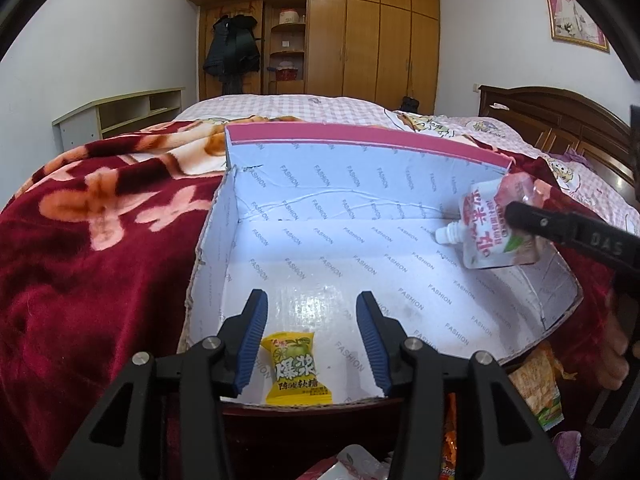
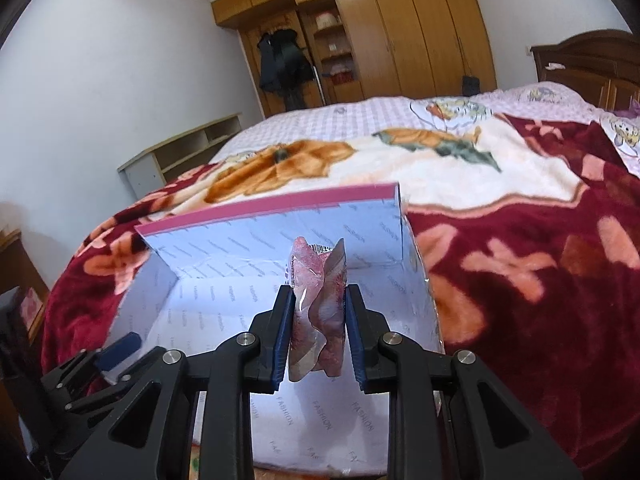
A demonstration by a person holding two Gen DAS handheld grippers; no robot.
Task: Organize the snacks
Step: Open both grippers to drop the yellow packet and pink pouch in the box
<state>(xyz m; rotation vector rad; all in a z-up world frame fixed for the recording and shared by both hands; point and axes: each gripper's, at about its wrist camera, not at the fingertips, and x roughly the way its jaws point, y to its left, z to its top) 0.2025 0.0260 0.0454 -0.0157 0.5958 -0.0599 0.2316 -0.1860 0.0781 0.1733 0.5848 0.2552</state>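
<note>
**Soft foil pouch over the box, wrapped candy set down inside**

Foil-and-film, pinkish, the spouted pouch (image 2: 318,312) sits crumpled between the fingers of the right gripper (image 2: 318,320), which are closed on its body. Seen from the left wrist, the pouch (image 1: 494,226) hangs over the right side of the open cardboard box (image 1: 320,184), white cap pointing left and slightly down.

Handling, judged: liquid or jelly fill, so light to moderate in weight, soft, and it deforms under the pads, as the creased sides show. The film looks slick. A hold across the flat body keeps it steady; the spout is the stiff part and a likely alternative hold. Squeezing harder risks stressing the seams.

The yellow candy (image 1: 294,372) lies on the box floor at the near edge, between the parted fingers of the left gripper (image 1: 312,344); neither pad touches it. Small, light, crinkly wrapper, not fragile.

Edges and room: the box rests on a red floral blanket (image 1: 100,220) on the bed, so its base may tip under a push. The far wall stands tall with a pink rim; side walls are lower and ragged. The floor is bare except for the candy, leaving wide room for a set-down. More snack packets (image 1: 536,384) lie outside the near right corner.
</note>
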